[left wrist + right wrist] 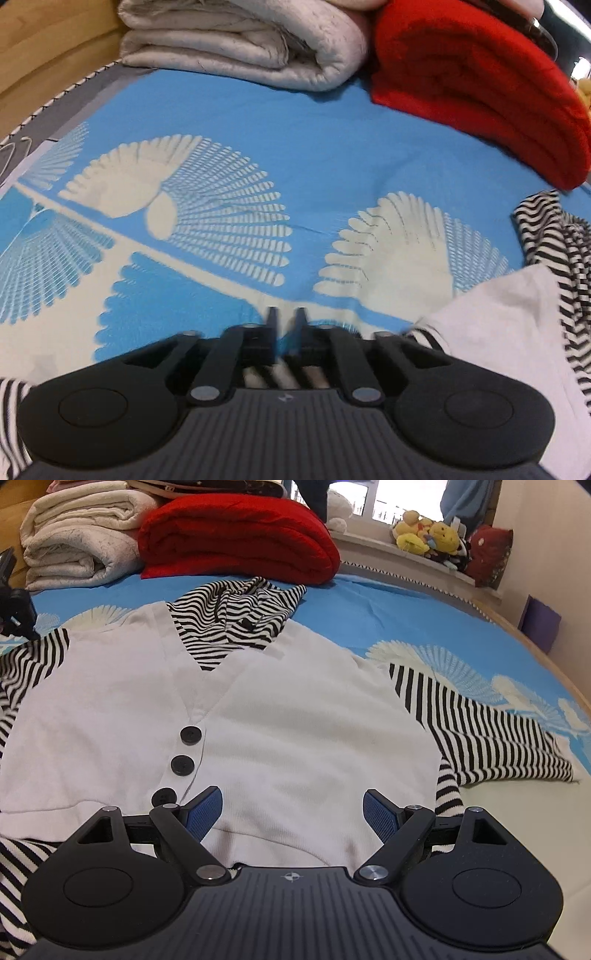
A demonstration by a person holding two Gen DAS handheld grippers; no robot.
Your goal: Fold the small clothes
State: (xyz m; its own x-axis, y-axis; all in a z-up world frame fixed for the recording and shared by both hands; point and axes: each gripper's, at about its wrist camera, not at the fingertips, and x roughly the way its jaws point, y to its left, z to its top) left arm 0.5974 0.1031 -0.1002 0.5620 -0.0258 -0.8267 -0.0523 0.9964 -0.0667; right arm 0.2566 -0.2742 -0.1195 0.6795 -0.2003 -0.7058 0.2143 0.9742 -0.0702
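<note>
Fingers of your right gripper stand wide apart, with the blue pads turned inward, and they hover just over the lower hem of the white vest top, holding nothing. This garment lies flat on the bed, front side up, with its three black buttons running down the middle and its striped collar at the far end from you. So its long axis goes straight away from your right fingers, from hem to collar, and the striped right sleeve spreads out sideways to the right, well clear of the body. Your left gripper has its fingers almost together, with only a narrow gap, and I see no cloth between them; it looks past the left edge of the garment toward the bare bedsheet. In the left wrist view only a corner of the white cloth and some stripes show at the right border, and a piece of striped sleeve lies under the gripper body. I judge that the right hand is the nearer one for the hem, while the left hand is nearer for the left sleeve, which must be folded inward across the short axis. The folded red blanket and the pale quilt lie beyond the collar, near but apart from it.
</note>
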